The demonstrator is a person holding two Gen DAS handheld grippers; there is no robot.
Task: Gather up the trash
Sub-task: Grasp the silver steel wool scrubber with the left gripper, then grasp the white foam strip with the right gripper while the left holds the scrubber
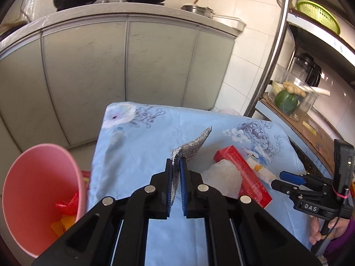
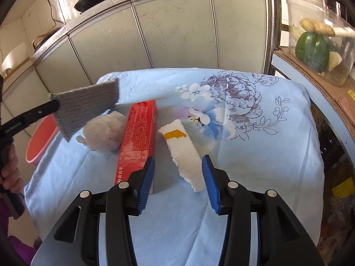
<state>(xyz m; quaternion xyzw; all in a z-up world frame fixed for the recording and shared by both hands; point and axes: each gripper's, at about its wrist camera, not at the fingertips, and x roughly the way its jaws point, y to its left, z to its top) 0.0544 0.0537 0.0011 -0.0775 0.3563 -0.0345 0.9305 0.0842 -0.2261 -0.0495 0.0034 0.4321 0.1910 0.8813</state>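
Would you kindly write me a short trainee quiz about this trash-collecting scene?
1. True or false: the left hand-held gripper is shut on the silver-grey scouring pad.
2. Which item lies between the right hand-held gripper's open fingers: A) white crumpled plastic bag B) white paper wrapper with a yellow patch C) long red cardboard box?
3. Fill in: the round pink plastic bin stands beside the table's ___ side.

Key: 1 true; 2 B; 3 left.

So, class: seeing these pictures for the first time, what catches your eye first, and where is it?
The silver scouring pad pinched in the left tongs, held above the blue floral cloth. Next the red box lying on that cloth, and the pink bin off its left edge.
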